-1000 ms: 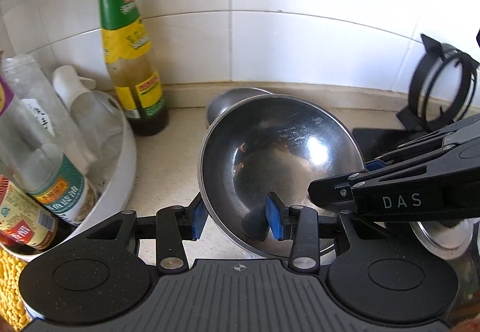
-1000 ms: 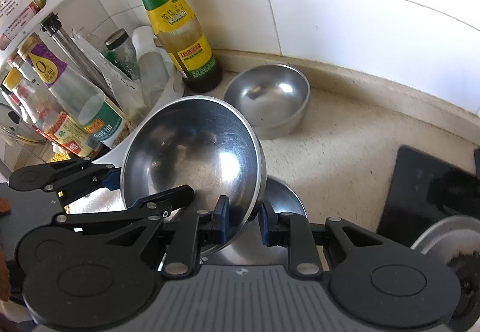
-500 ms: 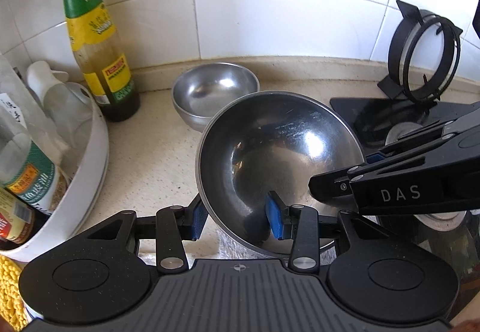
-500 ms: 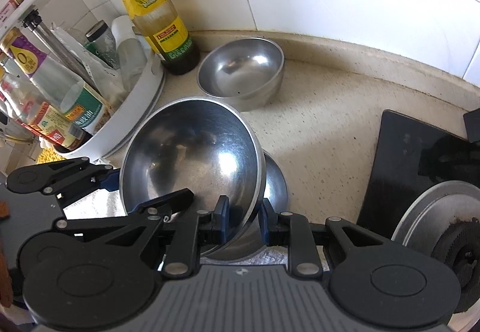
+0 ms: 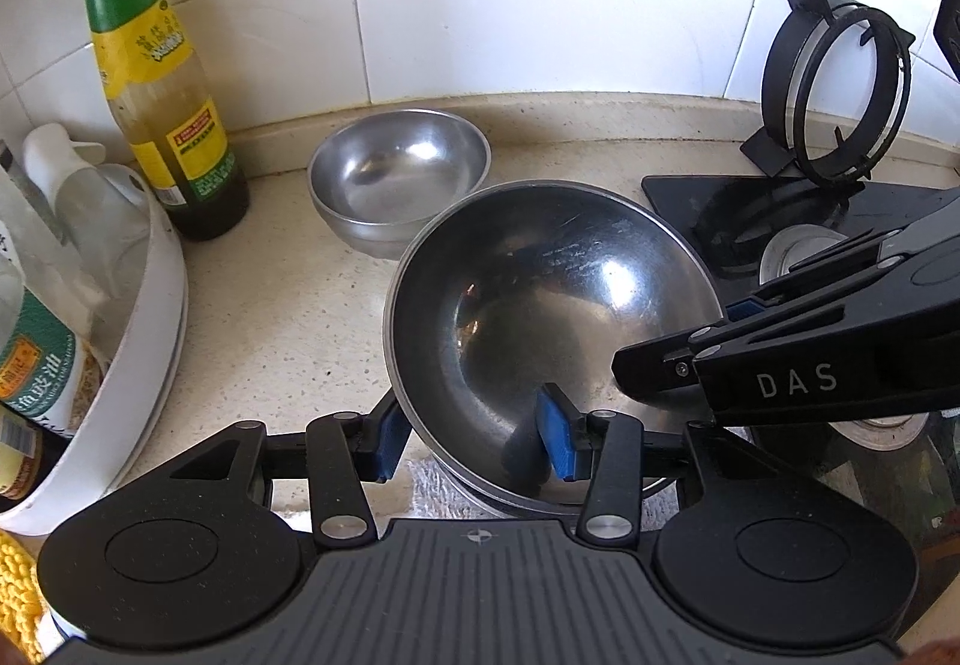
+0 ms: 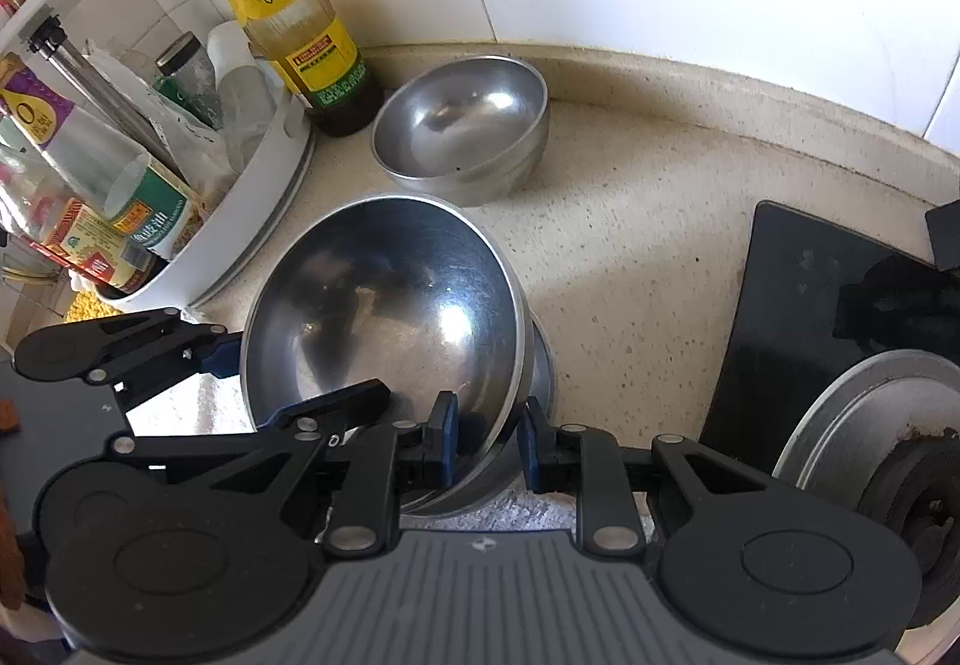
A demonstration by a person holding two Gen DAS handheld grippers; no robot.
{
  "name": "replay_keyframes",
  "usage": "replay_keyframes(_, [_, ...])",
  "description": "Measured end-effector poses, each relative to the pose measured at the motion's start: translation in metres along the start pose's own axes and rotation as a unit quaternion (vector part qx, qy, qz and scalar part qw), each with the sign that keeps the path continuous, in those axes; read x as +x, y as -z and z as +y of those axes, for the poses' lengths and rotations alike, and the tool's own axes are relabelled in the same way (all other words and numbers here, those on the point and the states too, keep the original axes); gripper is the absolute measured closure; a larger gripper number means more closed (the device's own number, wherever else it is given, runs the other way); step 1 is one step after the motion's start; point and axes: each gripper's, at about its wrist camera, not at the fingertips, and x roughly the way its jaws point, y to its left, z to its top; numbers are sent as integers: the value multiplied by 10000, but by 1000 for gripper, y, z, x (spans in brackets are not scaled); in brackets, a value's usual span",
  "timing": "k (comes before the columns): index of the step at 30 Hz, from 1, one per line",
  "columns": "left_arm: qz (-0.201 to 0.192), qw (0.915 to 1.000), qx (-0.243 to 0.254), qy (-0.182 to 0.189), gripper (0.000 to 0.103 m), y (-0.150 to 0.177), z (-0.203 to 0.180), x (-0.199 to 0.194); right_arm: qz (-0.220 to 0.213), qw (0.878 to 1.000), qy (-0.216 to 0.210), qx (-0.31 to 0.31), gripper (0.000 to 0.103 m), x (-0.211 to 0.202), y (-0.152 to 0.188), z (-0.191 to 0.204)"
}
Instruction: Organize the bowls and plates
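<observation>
A large steel bowl [image 5: 540,317] [image 6: 384,305] lies tilted in a second steel bowl [image 6: 542,365], of which only a rim shows beneath it. My right gripper [image 6: 486,446] is shut on the large bowl's near rim. In the left wrist view it comes in from the right. My left gripper [image 5: 474,440] straddles the opposite rim, one pad outside and one inside the bowl. Its jaws are opening and stand wide of the thin wall. A small steel bowl [image 5: 399,179] [image 6: 462,125] stands alone by the wall.
A tall sauce bottle [image 5: 162,83] [image 6: 288,5] stands left of the small bowl. A white round rack [image 5: 150,305] [image 6: 258,197] full of bottles fills the left side. A black hob [image 6: 810,317] with a burner and an upright pan ring [image 5: 840,83] lies to the right. A white cloth [image 6: 180,401] lies under the bowls.
Both grippers have come down with the large bowl, which now sits lower in the bowl beneath. The left jaws have widened a little. The small bowl shows more fully.
</observation>
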Motion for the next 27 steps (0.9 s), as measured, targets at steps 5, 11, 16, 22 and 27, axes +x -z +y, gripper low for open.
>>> replay_keyframes(5, [76,10000,14,21,51,1,-1,6,34,10000,2,-7,77,2,1,-1])
replay_keyframes(11, [85,10000,-5,19,51,1,0,8,53,10000,17,-18,77,3,-1,0])
replay_keyframes(16, [111,9999,-68,21,54,0,4,11,122,9999,5,-37,77,6,0,2])
replay_keyframes(22, [93,9998,-165,-17,55,-3,8,11,66,9999,33,90,73,2,-3,-1])
replay_keyframes(27, [-129,9995,-282,-75,55,-9,18,-1,-326,9987,380,-4,69,-25,-7,-2])
